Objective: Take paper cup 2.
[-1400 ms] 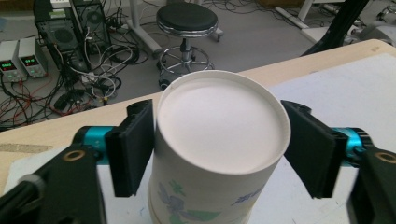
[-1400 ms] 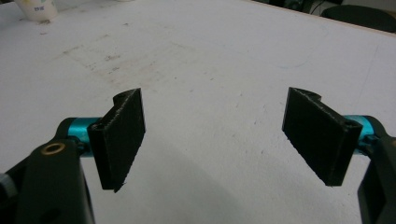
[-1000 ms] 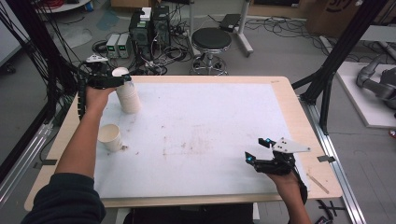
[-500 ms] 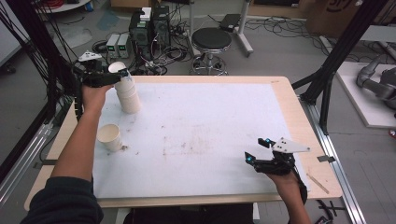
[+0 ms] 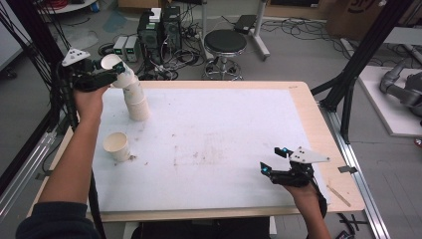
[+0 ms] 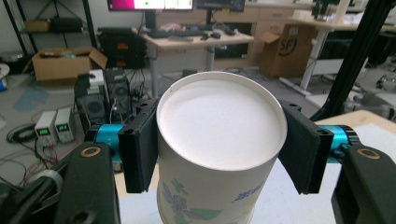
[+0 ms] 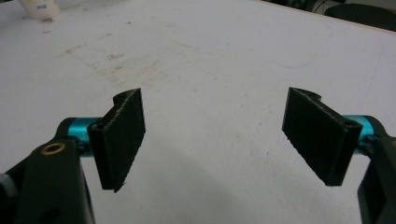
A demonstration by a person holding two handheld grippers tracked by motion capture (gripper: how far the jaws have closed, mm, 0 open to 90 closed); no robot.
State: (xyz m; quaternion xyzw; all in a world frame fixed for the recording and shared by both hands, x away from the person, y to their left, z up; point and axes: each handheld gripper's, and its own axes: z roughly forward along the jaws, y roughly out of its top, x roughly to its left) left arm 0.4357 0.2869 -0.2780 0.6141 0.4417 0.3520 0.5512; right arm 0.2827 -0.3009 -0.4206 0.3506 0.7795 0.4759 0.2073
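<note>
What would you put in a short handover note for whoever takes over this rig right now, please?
Left gripper: jaws have just been closing, now shut on the top paper cup of the stack at the table's far left, tilting it off.
Right gripper: open, empty, near the table's front right.
Done: one single cup stands upright in front of the stack.
Left: probably pull the gripped cup free and set it down; more cups remain stacked.

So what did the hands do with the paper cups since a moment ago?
The left gripper has just been closing its jaws on the top white paper cup of the stack of white paper cups and has lifted it up and tilted it away from the stack. The single white paper cup on the white table mat and the open right gripper stayed put.
</note>
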